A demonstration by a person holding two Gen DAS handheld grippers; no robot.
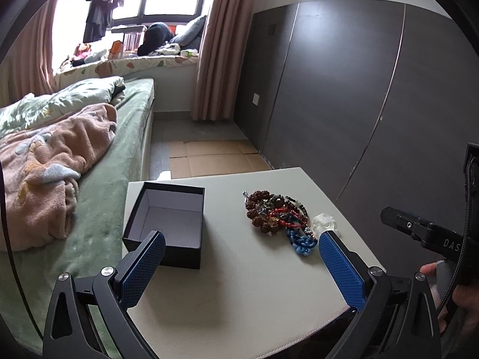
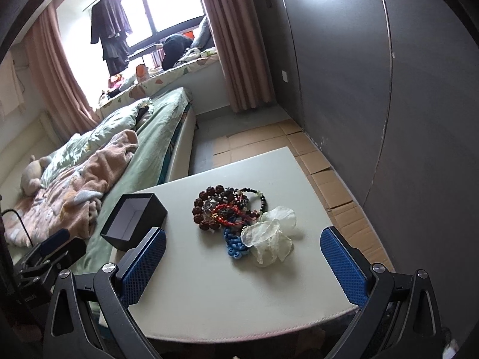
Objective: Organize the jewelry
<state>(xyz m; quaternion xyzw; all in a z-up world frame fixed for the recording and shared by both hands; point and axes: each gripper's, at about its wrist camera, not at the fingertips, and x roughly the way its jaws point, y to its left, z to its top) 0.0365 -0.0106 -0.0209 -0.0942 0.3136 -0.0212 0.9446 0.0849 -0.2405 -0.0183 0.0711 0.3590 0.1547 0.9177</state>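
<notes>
A heap of jewelry (image 1: pixel 277 214) (image 2: pixel 229 209) lies on the white table (image 1: pixel 239 284) (image 2: pixel 209 284): brown bead bracelets, red cords, dark beads and a blue knotted cord (image 1: pixel 301 239) (image 2: pixel 235 243). A clear plastic bag (image 2: pixel 271 236) (image 1: pixel 324 223) rests at its right. An open black box (image 1: pixel 167 224) (image 2: pixel 133 221) with a pale lining sits empty at the table's left. My left gripper (image 1: pixel 242 240) hovers open above the near table, the box by its left finger. My right gripper (image 2: pixel 243 239) hangs open, short of the heap, holding nothing.
A bed with green sheet and pink blanket (image 1: pixel 51 164) (image 2: pixel 74 188) runs along the table's left. A dark wall panel (image 1: pixel 359 89) (image 2: pixel 419 89) stands to the right. Flattened cardboard (image 1: pixel 209 155) (image 2: pixel 329 179) covers the floor beyond. A hand holding the other gripper shows at right (image 1: pixel 440 278).
</notes>
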